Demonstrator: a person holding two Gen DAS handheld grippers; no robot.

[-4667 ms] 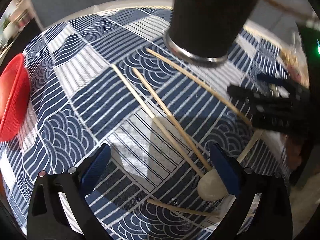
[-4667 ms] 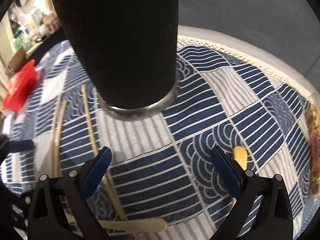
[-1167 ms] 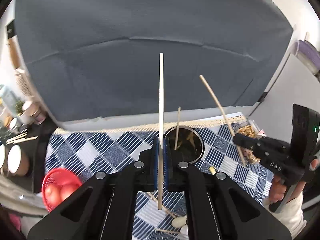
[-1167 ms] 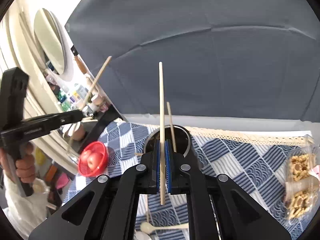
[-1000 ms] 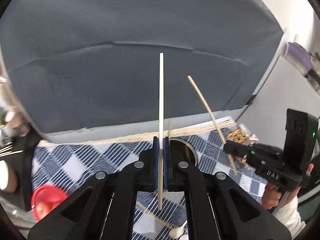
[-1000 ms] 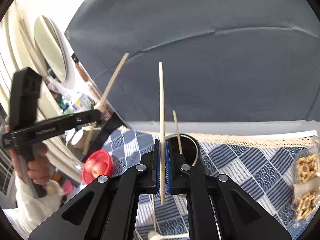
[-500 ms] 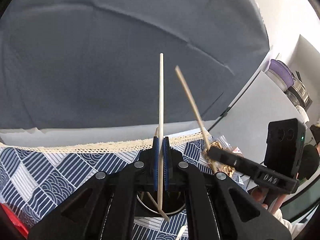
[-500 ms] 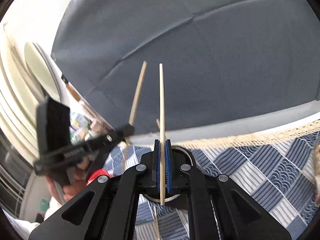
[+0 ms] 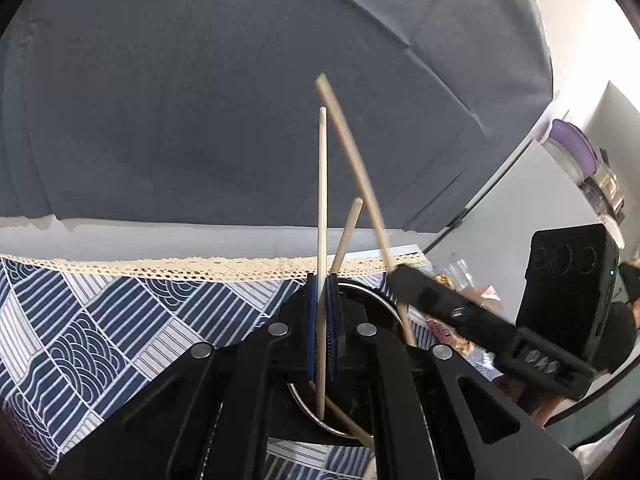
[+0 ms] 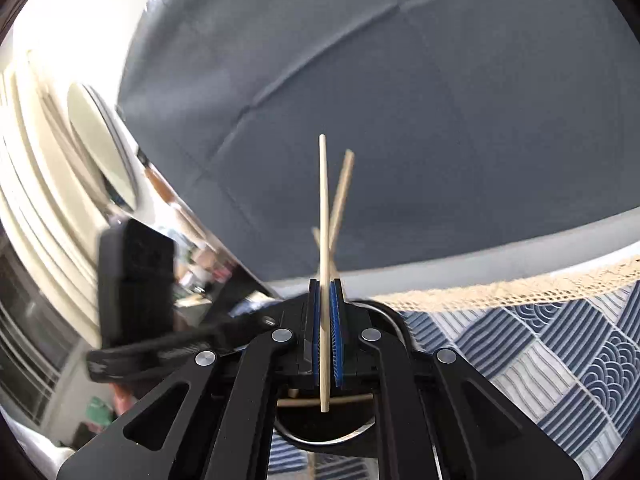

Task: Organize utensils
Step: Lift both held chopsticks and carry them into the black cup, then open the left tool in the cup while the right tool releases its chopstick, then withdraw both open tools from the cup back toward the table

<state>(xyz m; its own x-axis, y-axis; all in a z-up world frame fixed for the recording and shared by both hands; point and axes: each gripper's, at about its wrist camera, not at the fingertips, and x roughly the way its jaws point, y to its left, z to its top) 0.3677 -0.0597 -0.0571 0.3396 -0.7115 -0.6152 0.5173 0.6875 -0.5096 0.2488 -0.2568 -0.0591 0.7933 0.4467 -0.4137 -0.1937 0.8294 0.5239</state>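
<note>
My left gripper (image 9: 321, 320) is shut on a pale wooden chopstick (image 9: 322, 200) held upright, its lower end inside the mouth of the black holder cup (image 9: 386, 312) with a metal rim. Another chopstick (image 9: 346, 236) leans in that cup. The right gripper (image 9: 400, 276) comes in from the right, shut on its own slanted chopstick (image 9: 352, 152). In the right wrist view the right gripper (image 10: 325, 332) clamps that chopstick (image 10: 323, 208) upright, its tip over the cup (image 10: 394, 320). The left gripper (image 10: 264, 322) reaches in from the left with its chopstick (image 10: 340, 196).
A blue-and-white patterned tablecloth (image 9: 100, 320) with a lace edge (image 9: 160, 266) covers the table. A grey fabric backdrop (image 9: 200, 100) hangs behind. A snack packet (image 9: 444, 280) lies right of the cup. Jars (image 9: 576, 156) stand on a shelf at the far right.
Both grippers have come down and closer to the cup, which now sits right under the jaws. The two held chopsticks have drawn together, their lower ends now at the cup's mouth.
</note>
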